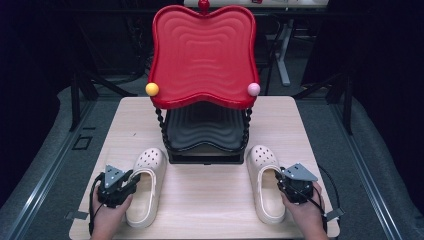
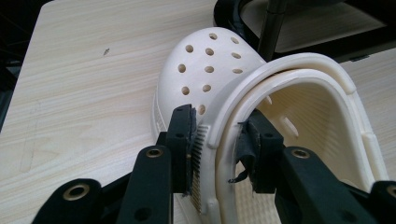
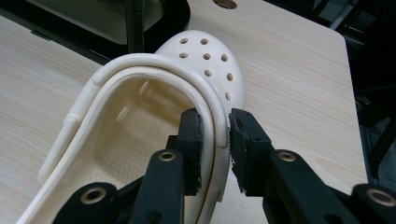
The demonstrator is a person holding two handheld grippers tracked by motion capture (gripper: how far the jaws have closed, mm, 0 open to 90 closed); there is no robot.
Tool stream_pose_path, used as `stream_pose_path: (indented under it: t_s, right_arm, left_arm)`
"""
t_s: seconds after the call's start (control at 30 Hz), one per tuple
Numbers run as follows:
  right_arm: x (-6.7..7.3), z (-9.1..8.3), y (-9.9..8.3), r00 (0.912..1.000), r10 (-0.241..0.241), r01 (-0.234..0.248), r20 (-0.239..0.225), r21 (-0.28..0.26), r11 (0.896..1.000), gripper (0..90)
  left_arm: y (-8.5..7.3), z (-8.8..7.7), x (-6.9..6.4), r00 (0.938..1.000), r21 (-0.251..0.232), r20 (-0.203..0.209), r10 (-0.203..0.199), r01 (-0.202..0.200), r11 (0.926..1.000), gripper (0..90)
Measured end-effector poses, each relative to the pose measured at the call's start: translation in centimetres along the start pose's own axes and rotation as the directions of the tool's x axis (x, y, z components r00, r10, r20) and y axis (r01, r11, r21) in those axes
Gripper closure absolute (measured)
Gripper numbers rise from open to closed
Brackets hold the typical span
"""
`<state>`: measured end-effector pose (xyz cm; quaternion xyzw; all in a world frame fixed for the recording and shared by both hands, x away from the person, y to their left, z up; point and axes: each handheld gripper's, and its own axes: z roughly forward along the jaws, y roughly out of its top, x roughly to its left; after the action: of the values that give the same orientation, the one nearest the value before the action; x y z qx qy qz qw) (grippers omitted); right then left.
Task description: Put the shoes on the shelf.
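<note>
Left gripper [image 2: 217,149] clamped across the outer side wall of the left clog [image 1: 145,184], one pad outside against the wall, the other inside the opening. Right gripper [image 3: 215,149] pinching the outer side wall of the right clog [image 1: 265,182] the same way, pads pressed on both faces. Both clogs flat on the wooden surface [image 1: 210,195], toes pointing away toward the black lower tray [image 1: 205,131] of a two-tier stand, well apart from each other. Broad bare strip of surface between them, narrow margins toward the side edges. Red upper tray [image 1: 202,52] overhanging the toes, with a yellow ball [image 1: 152,89] and a pink ball [image 1: 254,89] at its near corners.
</note>
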<state>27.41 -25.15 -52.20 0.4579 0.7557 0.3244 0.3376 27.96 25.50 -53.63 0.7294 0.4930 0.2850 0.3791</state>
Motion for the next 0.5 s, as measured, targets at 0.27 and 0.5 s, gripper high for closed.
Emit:
stream_pose_path:
  t_s: [0.27, 0.5]
  right_arm:
    - [-0.02, 0.0, -0.01, 0.9991, 0.043, -0.043, -0.004, -0.007, 0.999, 74.7]
    - [-0.23, -0.5, -0.11, 0.996, 0.089, -0.089, -0.014, -0.003, 0.996, 75.1]
  left_arm:
    - [0.03, -0.12, 0.25, 1.0, 0.005, -0.003, 0.001, -0.001, 1.0, 70.4]
    - [0.05, -0.62, 0.2, 0.9999, 0.002, 0.002, -0.013, 0.013, 0.9999, 73.5]
